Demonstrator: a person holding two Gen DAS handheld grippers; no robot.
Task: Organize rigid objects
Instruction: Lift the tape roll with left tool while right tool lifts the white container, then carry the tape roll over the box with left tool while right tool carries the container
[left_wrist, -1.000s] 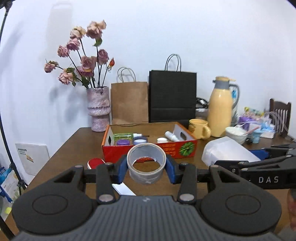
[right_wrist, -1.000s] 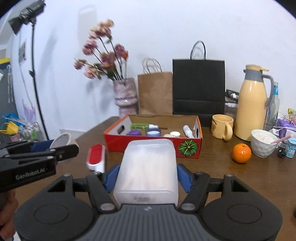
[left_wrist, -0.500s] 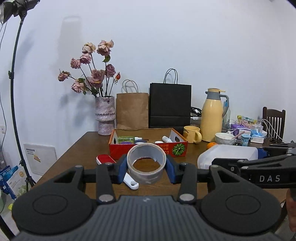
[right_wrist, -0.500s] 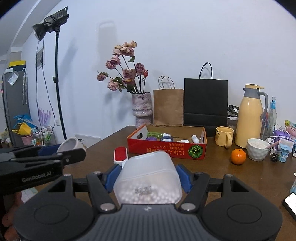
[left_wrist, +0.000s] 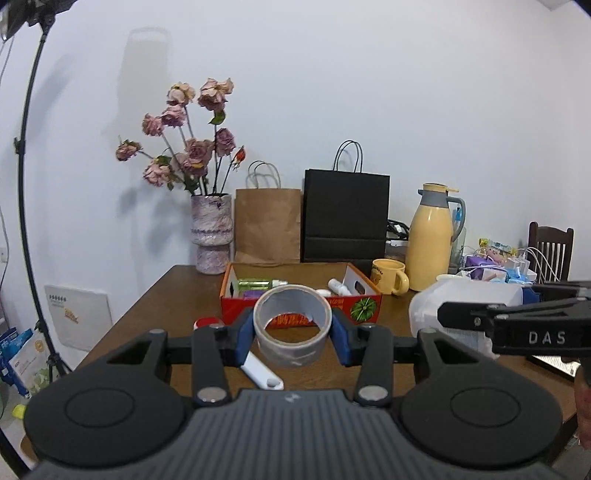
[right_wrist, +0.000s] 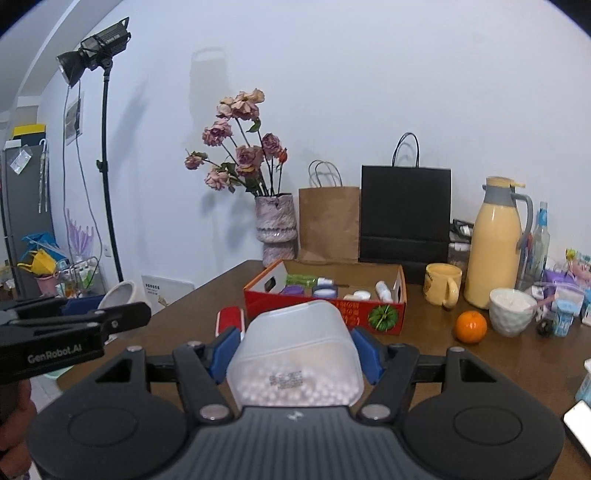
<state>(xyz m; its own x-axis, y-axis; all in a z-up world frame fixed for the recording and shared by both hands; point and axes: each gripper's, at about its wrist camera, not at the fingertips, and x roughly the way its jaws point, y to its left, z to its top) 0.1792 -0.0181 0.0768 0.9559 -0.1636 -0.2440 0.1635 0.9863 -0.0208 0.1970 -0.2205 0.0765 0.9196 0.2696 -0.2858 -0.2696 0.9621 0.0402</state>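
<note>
My left gripper (left_wrist: 291, 338) is shut on a grey roll of tape (left_wrist: 291, 325), held above the near part of the brown table (left_wrist: 155, 302). My right gripper (right_wrist: 295, 350) is shut on a translucent plastic container (right_wrist: 295, 354) with small white beads inside. A red cardboard box (left_wrist: 362, 306) (right_wrist: 369, 312) with bottles and jars in it stands ahead of both grippers. In the left wrist view the right gripper and its container (left_wrist: 465, 299) show at the right. In the right wrist view the left gripper with the tape (right_wrist: 123, 295) shows at the left.
A red and white lint brush (right_wrist: 231, 321) lies before the box. Behind stand a vase of dried roses (left_wrist: 212, 232), a brown bag (left_wrist: 267, 225), a black bag (left_wrist: 345, 218), a yellow thermos (left_wrist: 432, 240) and mug (left_wrist: 388, 275). An orange (right_wrist: 471, 326) and white bowl (right_wrist: 511, 312) sit right.
Both grippers have drawn back and risen from the box with the tape and the container still held; the box and table look smaller and farther off.
</note>
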